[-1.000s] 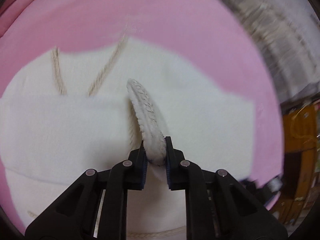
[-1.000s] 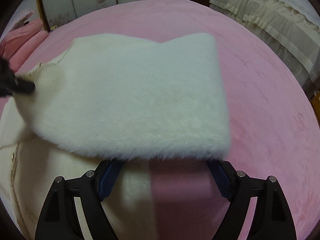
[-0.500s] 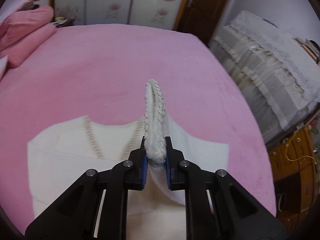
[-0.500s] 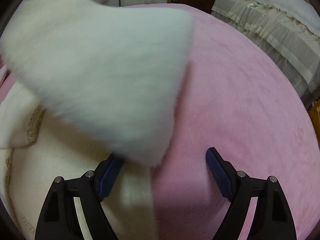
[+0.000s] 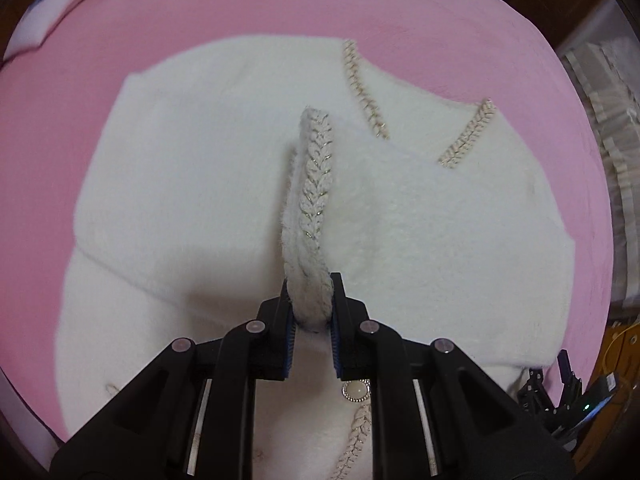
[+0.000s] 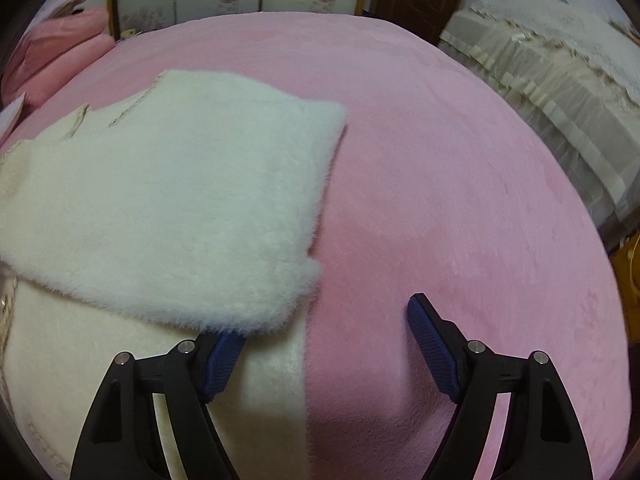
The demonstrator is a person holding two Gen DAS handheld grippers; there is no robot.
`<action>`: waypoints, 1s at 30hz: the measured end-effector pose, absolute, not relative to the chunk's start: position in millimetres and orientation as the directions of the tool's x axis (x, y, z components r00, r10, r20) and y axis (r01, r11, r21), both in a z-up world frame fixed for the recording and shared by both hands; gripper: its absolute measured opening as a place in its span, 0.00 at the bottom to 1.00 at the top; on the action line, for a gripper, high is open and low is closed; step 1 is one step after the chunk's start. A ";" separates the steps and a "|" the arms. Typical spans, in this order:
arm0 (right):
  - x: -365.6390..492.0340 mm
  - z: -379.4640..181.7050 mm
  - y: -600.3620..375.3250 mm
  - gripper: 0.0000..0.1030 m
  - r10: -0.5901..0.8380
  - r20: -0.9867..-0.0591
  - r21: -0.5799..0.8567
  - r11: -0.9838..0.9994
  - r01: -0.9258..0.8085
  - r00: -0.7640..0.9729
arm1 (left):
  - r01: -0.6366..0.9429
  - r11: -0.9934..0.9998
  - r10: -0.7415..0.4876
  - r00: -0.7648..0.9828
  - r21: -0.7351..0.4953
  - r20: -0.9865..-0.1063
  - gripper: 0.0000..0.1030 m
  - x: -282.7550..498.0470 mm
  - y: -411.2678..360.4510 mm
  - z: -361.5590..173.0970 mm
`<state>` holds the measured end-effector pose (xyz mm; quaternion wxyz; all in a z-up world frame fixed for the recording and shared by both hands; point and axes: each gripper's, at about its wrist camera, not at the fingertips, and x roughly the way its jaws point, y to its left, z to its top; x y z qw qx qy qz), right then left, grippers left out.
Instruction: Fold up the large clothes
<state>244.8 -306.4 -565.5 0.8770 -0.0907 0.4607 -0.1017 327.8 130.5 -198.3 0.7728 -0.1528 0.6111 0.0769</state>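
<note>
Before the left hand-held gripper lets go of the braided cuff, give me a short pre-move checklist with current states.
1. Left hand-held gripper shut on the braided cuff: ok.
2. Right hand-held gripper clear of cloth: not ok, its jaws are closing and the folded sleeve covers one fingertip.
3. Folded sleeve lies flat on the cardigan: ok.
4. Cardigan fully on the pink bedspread: cannot tell, its lower part is out of view.

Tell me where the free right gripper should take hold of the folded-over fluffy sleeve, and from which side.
Grip the sleeve at its near fluffy corner, coming in from the bare pink blanket side. That corner overhangs the sweater's edge and looks slightly raised, so a pad could probably slip under it. The right gripper stands just short of it, jaws closing on nothing; the left gripper holds the braided trim.
</note>
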 end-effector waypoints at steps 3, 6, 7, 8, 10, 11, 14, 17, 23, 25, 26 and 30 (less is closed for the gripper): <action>246.5 -562.3 -283.8 0.68 -0.301 -0.736 -0.382 0.924 -0.004 0.606 | -0.312 0.938 -0.078 0.237 -0.152 -0.968 0.11 323.3 121.9 -200.9; 250.7 -559.6 -269.0 0.54 -0.279 -0.729 -0.431 0.897 -0.101 0.625 | -0.281 0.947 -0.085 0.251 -0.157 -0.964 0.11 312.2 117.1 -196.6; 253.1 -558.9 -266.8 0.49 -0.265 -0.735 -0.423 0.899 -0.116 0.624 | -0.266 0.952 -0.083 0.255 -0.153 -0.963 0.11 310.2 115.9 -194.5; 255.9 -558.1 -267.1 0.46 -0.245 -0.748 -0.397 0.910 -0.121 0.617 | -0.255 0.956 -0.077 0.257 -0.145 -0.963 0.11 311.2 114.9 -193.4; 260.9 -556.0 -269.3 0.34 -0.208 -0.774 -0.336 0.936 -0.110 0.598 | -0.231 0.964 -0.070 0.269 -0.135 -0.961 0.11 313.7 102.7 -183.9; 262.5 -554.8 -272.8 0.33 -0.206 -0.780 -0.314 0.946 -0.083 0.591 | -0.224 0.965 -0.070 0.281 -0.136 -0.957 0.11 313.5 100.8 -181.4; 263.7 -548.2 -285.8 0.26 -0.172 -0.791 -0.219 0.976 -0.010 0.588 | -0.211 0.966 -0.077 0.325 -0.152 -0.942 0.11 308.5 97.2 -173.3; 270.4 -546.8 -309.2 0.23 -0.106 -0.824 -0.058 0.993 0.103 0.557 | -0.216 0.960 -0.100 0.324 -0.176 -0.941 0.11 306.7 100.8 -173.6; 280.6 -558.8 -368.6 0.24 0.108 -0.838 0.340 0.871 0.356 0.535 | -0.229 0.947 -0.150 0.308 -0.227 -0.940 0.11 301.0 112.4 -183.4; 280.2 -564.3 -378.6 0.24 0.157 -0.834 0.411 0.817 0.404 0.529 | -0.231 0.947 -0.149 0.297 -0.223 -0.943 0.11 301.8 115.0 -195.9; 280.9 -565.2 -380.4 0.24 0.169 -0.835 0.422 0.808 0.412 0.524 | -0.230 0.950 -0.139 0.293 -0.210 -0.946 0.12 300.3 115.8 -199.0; 287.4 -552.2 -367.1 0.28 0.112 -0.870 0.311 0.881 0.357 0.480 | -0.177 0.981 -0.032 0.272 -0.083 -0.962 0.18 300.2 107.8 -206.2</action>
